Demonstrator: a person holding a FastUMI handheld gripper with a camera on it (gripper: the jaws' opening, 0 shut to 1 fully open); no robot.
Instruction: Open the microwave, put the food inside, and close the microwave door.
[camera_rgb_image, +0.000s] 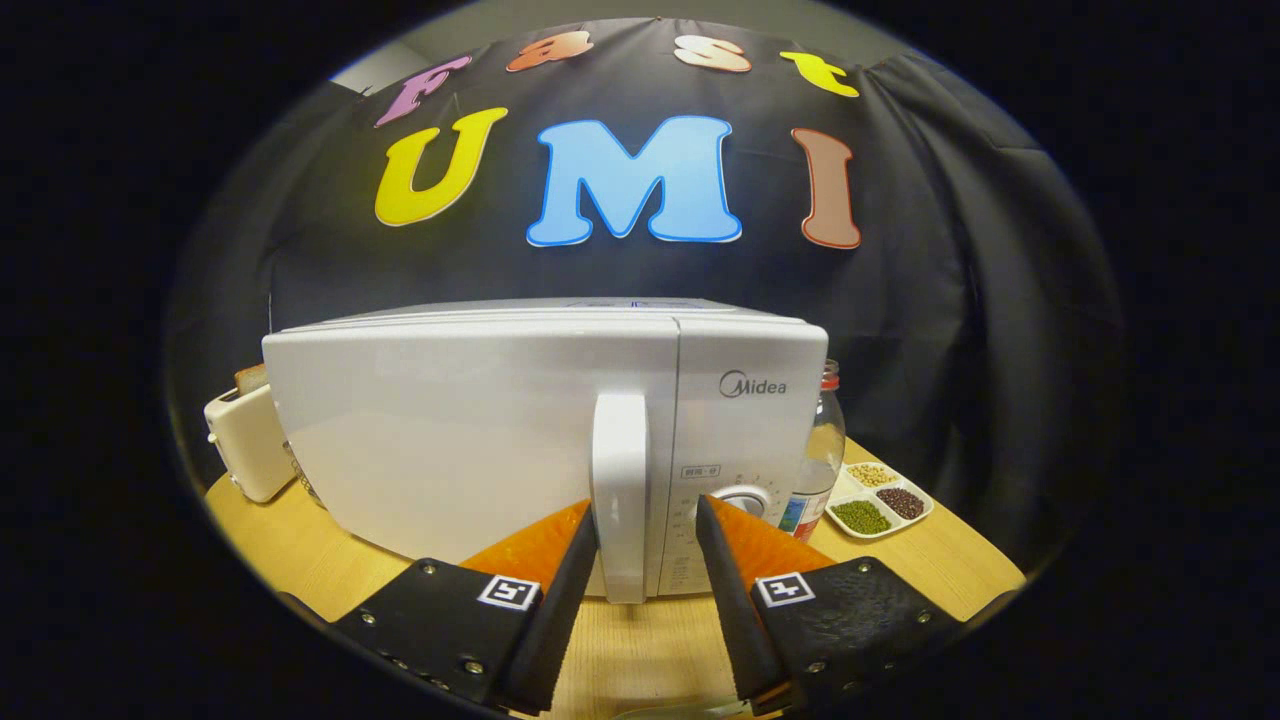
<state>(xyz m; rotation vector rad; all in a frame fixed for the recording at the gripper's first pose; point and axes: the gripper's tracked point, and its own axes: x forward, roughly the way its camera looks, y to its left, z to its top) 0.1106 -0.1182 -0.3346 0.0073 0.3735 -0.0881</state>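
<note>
A white microwave (545, 440) is standing on a wooden table (300, 540), directly ahead of the tongs (647, 520), with its door closed. Its upright white handle (620, 495) is sitting in the gap between the two fingers. The left finger (570, 570) is lying right against the handle's left edge, though actual contact cannot be made out. The right finger (725, 570) is standing apart from the handle, so the tongs are spread open and not clamping anything. Each finger is carrying a small square black-and-white marker.

The brand name "Midea" is printed in grey on the control panel, above and to the right of the handle. A small label and a round dial (745, 497) are sitting lower on that panel, just beyond the right finger; the small print there is too fine to read.

Beyond the fingers to the left, a cream toaster (245, 440) is peeking out beside the microwave. To the right, a clear bottle (818, 455) with a red cap is standing just beside the microwave. Further right, a white tray (880, 500) is holding three kinds of beans in separate compartments: green, dark and tan.
</note>
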